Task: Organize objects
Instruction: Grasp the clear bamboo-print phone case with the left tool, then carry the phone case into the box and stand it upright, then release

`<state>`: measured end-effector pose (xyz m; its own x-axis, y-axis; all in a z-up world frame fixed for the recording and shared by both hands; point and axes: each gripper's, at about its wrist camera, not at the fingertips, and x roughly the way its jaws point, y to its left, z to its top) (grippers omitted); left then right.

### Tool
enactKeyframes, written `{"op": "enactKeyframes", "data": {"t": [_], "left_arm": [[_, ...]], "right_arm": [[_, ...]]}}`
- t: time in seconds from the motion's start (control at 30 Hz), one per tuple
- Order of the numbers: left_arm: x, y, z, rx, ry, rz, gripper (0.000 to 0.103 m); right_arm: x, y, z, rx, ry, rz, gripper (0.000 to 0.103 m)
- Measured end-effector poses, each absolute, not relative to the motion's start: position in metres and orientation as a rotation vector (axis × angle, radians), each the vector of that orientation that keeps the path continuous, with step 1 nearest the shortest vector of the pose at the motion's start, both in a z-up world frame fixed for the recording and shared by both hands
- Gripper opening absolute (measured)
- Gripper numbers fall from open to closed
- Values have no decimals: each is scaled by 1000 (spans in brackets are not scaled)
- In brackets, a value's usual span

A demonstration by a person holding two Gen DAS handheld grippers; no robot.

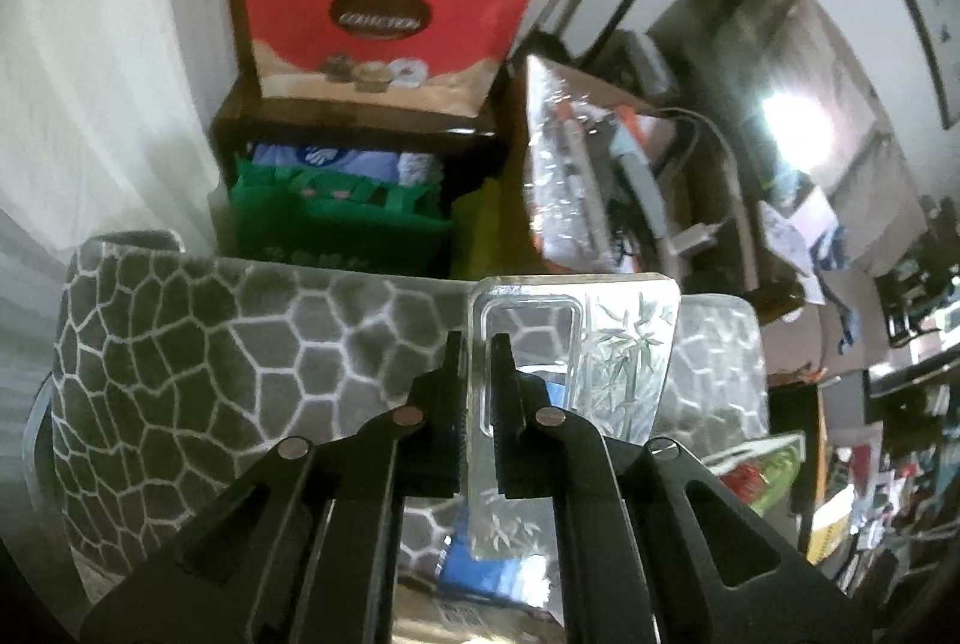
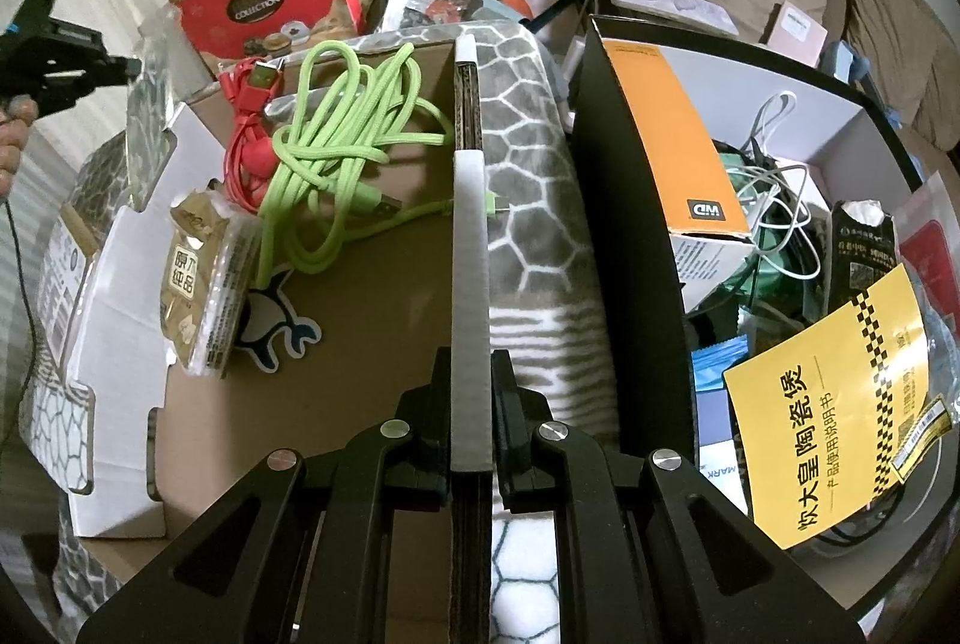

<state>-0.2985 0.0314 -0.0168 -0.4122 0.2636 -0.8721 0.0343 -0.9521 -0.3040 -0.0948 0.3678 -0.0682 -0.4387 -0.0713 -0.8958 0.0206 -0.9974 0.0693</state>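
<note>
My left gripper (image 1: pixel 478 350) is shut on a clear plastic case (image 1: pixel 624 362) printed with bamboo, holding it by its edge above the grey honeycomb blanket (image 1: pixel 198 344). In the right wrist view that left gripper (image 2: pixel 129 65) is at the far left in a hand, with the clear case (image 2: pixel 150 104) hanging from it. My right gripper (image 2: pixel 472 368) is shut on the white-taped side wall (image 2: pixel 471 236) of an open cardboard box (image 2: pixel 372 344). Inside the box lie a green cable (image 2: pixel 342 134), a red cable (image 2: pixel 246 134) and a brown snack packet (image 2: pixel 201 284).
A black box (image 2: pixel 624 224) to the right holds an orange carton (image 2: pixel 678 134), white cables (image 2: pixel 774 200) and a yellow manual (image 2: pixel 840 392). Red gift bags (image 2: pixel 264 8) and a green bag (image 1: pixel 336 218) stand behind. The blanket (image 2: pixel 528 164) drapes between both boxes.
</note>
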Motion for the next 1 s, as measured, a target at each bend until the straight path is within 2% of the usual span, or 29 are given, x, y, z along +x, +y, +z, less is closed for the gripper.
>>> {"op": "enactKeyframes", "data": {"t": [0.7,1.0], "left_arm": [[-223,65,65,-1353,-265,2484,7],[-189,136,46,-1392,-174,2327,6]], "right_arm": [[-96,368,-69,1636,-77,-2624,10],[-98,367,-72,1644,-100,-2623,10]]}}
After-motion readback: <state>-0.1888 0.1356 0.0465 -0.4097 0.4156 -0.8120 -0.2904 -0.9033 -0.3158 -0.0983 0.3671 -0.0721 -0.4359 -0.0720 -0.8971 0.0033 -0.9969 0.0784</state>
